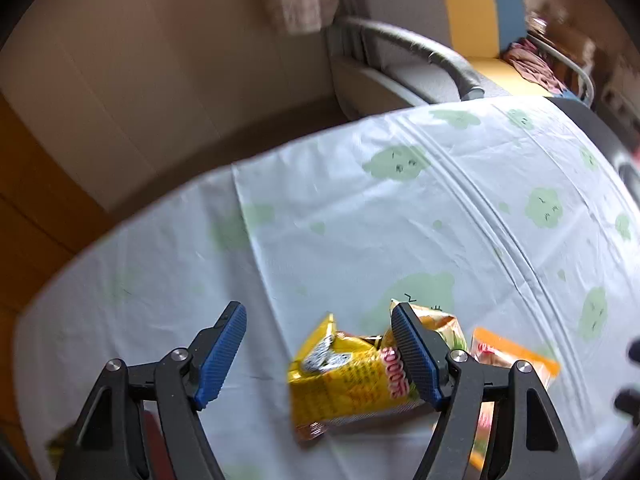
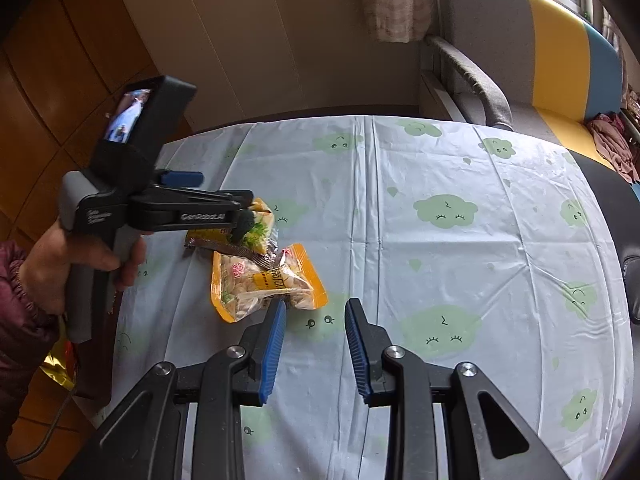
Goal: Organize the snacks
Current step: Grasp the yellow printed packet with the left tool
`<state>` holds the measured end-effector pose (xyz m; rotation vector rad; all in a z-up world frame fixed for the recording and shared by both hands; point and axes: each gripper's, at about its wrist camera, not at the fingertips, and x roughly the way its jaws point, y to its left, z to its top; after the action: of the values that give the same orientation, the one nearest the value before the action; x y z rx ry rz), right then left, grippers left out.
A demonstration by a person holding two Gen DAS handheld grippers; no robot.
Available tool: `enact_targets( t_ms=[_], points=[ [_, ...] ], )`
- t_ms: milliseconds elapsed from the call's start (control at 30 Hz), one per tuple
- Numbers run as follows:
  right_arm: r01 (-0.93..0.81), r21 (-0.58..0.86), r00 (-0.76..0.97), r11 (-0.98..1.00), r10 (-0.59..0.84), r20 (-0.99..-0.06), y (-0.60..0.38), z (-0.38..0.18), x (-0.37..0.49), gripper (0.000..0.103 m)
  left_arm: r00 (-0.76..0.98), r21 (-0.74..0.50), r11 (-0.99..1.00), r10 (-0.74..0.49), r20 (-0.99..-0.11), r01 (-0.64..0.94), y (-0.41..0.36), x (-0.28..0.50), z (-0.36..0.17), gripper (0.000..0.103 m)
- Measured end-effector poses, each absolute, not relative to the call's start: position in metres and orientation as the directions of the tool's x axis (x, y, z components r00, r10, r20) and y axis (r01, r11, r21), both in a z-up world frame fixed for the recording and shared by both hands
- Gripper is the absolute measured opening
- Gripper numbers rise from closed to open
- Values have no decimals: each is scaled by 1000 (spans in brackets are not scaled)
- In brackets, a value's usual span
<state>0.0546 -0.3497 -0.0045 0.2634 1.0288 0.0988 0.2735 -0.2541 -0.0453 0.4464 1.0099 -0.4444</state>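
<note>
Left tool [image 1: 316, 356] wide, empty, above yellow snack bag [image 1: 352, 384]; right tool [image 2: 316, 344] narrow, empty, near orange nut pouch [image 2: 264, 284] on surface [image 2: 460, 260].

Two snack packets [image 2: 264, 280] overlapping on table [image 2: 460, 260], armchair [image 2: 500, 60] behind

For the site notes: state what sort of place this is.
Probably a room in a home, a living or dining area. A table under a cloud-print tablecloth holds snack packets, a striped armchair stands beside it, and wood-panelled cabinets line the wall.
</note>
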Motion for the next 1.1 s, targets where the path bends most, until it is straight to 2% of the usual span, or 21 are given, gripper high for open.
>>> enact_targets(
  t_ms=[200,400,633,933,1100],
  points=[
    [34,252,511,967,200,-836,-347,-4,53,31,270,-79,873,-233,-934,481,-234,273,-61,76],
    [50,236,503,970,180,-845,-349,-7,53,31,227,-104,855,-249,-942,508,-217,222,-55,76],
    [63,214,481,975,158,-862,-349,-14,54,31,203,-152,876,-269,-941,457,-195,185,-55,76],
    [76,218,482,973,155,-862,-351,-14,55,31,246,-263,925,-331,-911,274,-193,203,-42,76],
    [87,238,490,967,167,-856,-356,-13,56,31,239,-219,951,-269,-933,218,-212,210,-64,76]
  ],
)
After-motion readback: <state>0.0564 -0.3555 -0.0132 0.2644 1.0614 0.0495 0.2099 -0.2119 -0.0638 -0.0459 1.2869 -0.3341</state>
